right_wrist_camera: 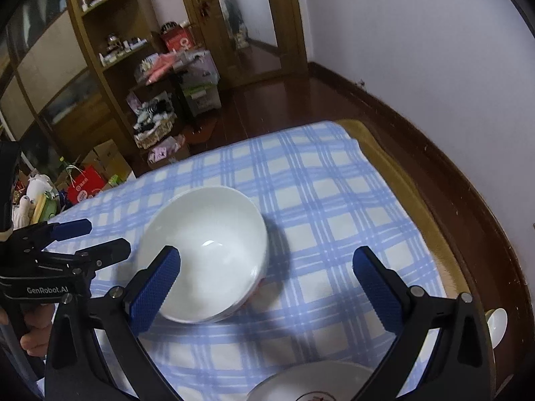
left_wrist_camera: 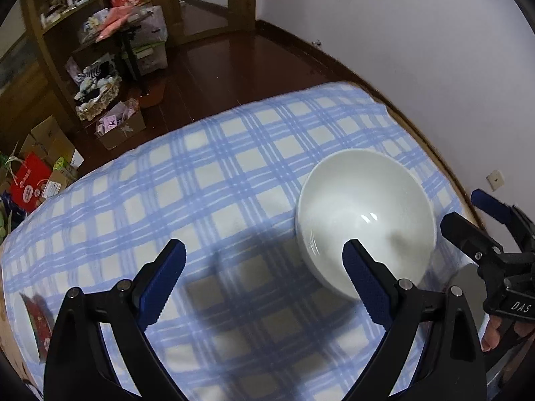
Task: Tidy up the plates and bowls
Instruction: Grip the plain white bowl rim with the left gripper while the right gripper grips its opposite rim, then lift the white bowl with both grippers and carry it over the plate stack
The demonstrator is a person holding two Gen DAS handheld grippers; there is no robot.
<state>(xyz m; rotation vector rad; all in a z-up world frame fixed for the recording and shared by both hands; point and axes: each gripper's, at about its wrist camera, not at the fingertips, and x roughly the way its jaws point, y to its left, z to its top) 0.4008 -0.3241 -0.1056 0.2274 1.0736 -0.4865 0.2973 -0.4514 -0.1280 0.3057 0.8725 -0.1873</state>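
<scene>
A stack of plain white ceramic bowls (right_wrist_camera: 204, 254) sits on the blue-and-white checked cloth (right_wrist_camera: 327, 207) that covers the bench, nested rims showing at its near side. The right gripper (right_wrist_camera: 267, 287) hangs over it with fingers spread wide and empty, the left one above the bowl. The left gripper (left_wrist_camera: 264, 284) is likewise released, holding nothing. Judging by what lies about, the work is only partly done: a white plate with a red mark (right_wrist_camera: 311, 384) waits at the near edge, a small white spoon-like piece (right_wrist_camera: 496, 325) lies off the cloth, and a red-patterned white bowl (left_wrist_camera: 28, 327) stands apart at the far left.
</scene>
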